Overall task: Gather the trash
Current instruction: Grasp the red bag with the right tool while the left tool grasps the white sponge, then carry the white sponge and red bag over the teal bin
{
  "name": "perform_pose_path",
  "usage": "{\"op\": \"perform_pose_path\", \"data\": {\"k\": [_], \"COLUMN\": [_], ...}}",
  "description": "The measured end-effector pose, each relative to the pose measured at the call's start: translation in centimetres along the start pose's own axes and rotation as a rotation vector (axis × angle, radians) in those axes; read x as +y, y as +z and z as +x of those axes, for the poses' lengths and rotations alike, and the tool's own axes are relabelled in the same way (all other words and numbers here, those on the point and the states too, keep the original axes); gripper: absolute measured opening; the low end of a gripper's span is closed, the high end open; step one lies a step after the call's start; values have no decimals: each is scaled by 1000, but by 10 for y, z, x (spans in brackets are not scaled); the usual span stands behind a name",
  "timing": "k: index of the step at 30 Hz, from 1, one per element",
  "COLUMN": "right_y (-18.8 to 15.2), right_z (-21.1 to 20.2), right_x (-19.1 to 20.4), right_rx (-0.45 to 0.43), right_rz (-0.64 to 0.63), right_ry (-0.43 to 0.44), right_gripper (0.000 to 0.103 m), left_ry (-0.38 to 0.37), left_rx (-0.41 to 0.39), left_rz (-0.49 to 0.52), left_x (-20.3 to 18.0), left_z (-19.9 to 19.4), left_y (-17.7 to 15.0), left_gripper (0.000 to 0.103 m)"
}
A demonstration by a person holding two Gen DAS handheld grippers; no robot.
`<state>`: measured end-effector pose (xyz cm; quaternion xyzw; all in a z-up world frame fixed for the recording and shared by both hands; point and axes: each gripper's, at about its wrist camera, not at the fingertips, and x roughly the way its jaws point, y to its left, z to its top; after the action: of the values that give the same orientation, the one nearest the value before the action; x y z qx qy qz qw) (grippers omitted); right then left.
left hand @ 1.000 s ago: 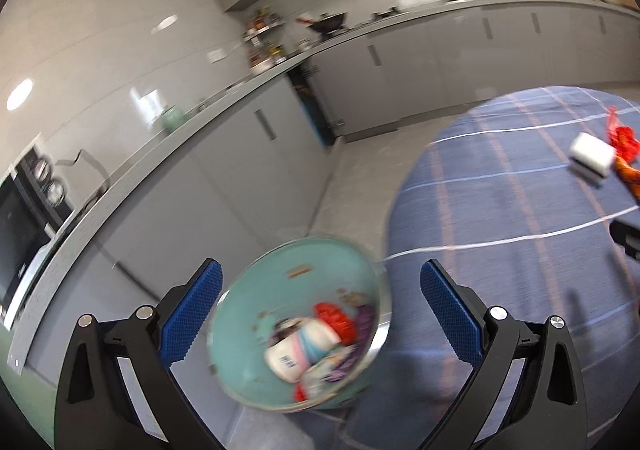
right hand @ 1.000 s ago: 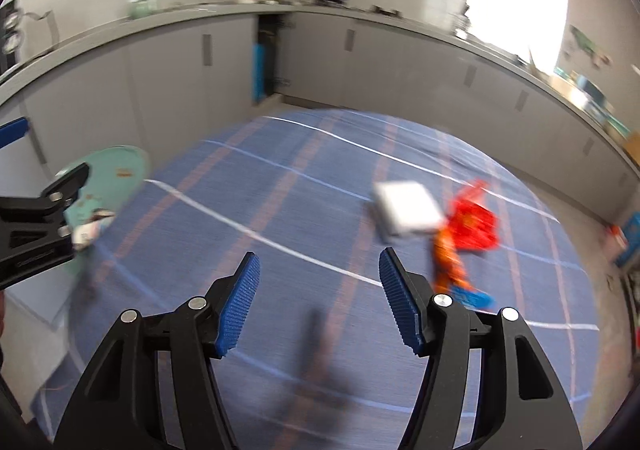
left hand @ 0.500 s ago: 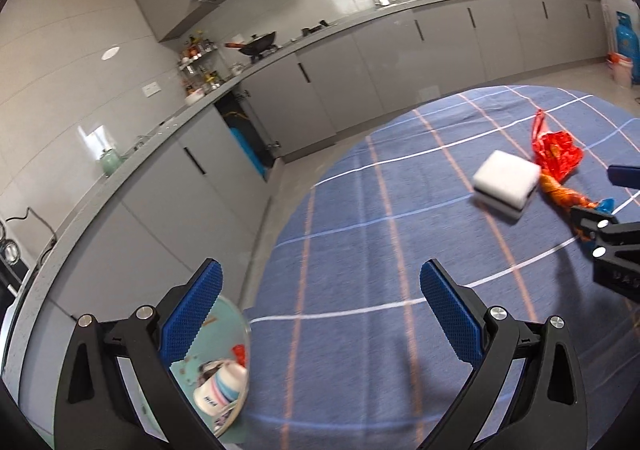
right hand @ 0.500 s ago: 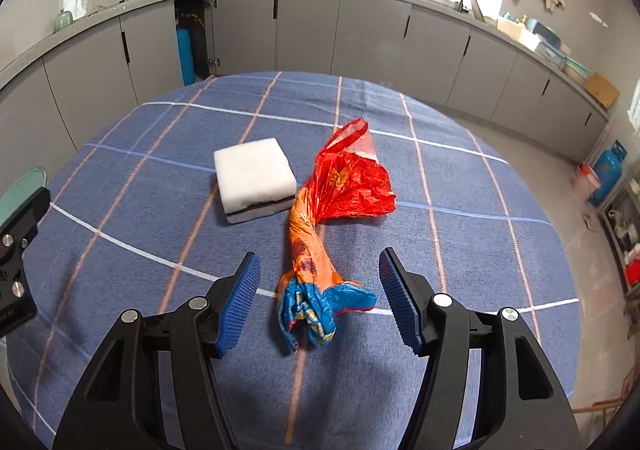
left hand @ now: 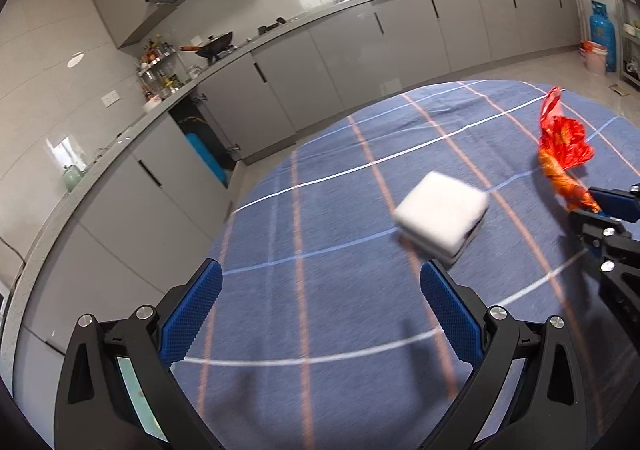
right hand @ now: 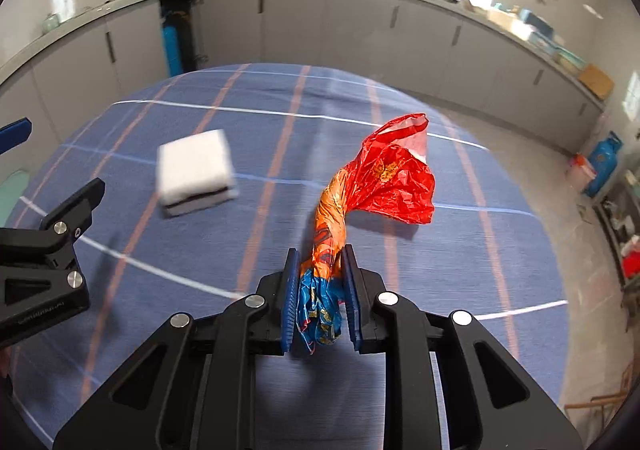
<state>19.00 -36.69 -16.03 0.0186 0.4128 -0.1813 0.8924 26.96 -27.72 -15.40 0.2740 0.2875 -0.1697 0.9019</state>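
A twisted red, orange and blue plastic wrapper (right hand: 360, 205) lies on the blue checked tablecloth (right hand: 280, 109). My right gripper (right hand: 322, 294) is shut on its blue lower end; the red end fans out beyond the fingers. The wrapper also shows in the left wrist view (left hand: 560, 153), with the right gripper (left hand: 604, 209) at its near end. A white sponge block with a dark base (left hand: 442, 217) sits mid-table, also in the right wrist view (right hand: 196, 173). My left gripper (left hand: 320, 310) is open and empty, just short of the sponge.
The round table stands in a kitchen with grey cabinets (left hand: 360, 45) behind. A teal bin rim (right hand: 12, 189) shows at the table's left edge in the right wrist view. A blue gas cylinder (left hand: 602, 33) stands on the floor at the far right.
My right gripper has closed on the wrapper's blue end. My left gripper has moved from the bin toward the sponge; the bin has left its view.
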Motion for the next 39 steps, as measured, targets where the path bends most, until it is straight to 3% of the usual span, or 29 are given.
{"op": "perform_pose_path", "data": {"k": [7,17,20,24,31,39], "right_y": [-5,-8,-8,-11,-15,-18], "right_z": [-2,-3,-5,-7,-20,-40], "right_x": [-30,-34,-36,-35,-21,24], "right_rx": [-5,-9,-13,-17,-40,-71], "right_rz": [42,49,48,44,26,-45], "right_ry": [-17,33,38,35,39,105], "right_gripper": [22,22,22,22,22,22], "left_ry": [-63,-114,-205,-234,-210,-106], "left_rx": [37,138,158,156,133,94], "left_rz": [-11,-19,-46,-31,-34,-48], "left_x": [-32,-55,-52,-50,-28,20], "left_z": [21,54,57,49,27,-11], "left_y": [21,34,33,29,9,-23], "left_gripper": [97,96,67,54,53,53]}}
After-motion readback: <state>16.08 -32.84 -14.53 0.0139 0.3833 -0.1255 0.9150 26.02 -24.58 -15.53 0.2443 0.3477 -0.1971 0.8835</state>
